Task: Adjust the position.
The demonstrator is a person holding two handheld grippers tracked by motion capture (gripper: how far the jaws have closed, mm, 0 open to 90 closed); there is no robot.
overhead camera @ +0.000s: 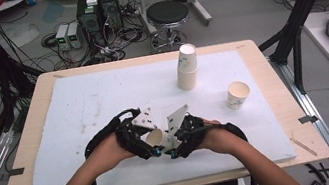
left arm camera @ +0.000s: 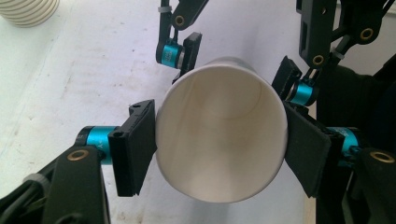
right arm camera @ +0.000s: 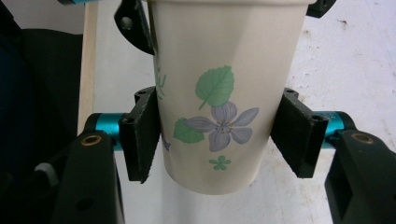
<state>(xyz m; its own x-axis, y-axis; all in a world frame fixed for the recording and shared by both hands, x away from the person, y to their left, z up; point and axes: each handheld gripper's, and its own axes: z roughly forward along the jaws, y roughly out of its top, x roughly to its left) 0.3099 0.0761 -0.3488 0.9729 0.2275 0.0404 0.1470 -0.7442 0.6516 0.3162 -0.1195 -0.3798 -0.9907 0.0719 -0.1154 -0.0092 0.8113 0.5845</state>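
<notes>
I have the paper cup [overhead camera: 156, 138] pinched near its rim in my left gripper [overhead camera: 154, 150]; right gripper [overhead camera: 176, 147] clamps its base above the tabletop [overhead camera: 34, 144].

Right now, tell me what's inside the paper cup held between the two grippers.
The left gripper view looks into the paper cup: bare white walls and bottom, nothing inside. The left gripper and right gripper both clamp it; its rim hides part of the lower inner wall.

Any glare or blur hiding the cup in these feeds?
High view: even light, soft detail, the white paper cup small between the claws. Left gripper view: sharp, bright rim, shaded inside. Right gripper view: flower print crisp, the claw's black pads slightly soft.
</notes>
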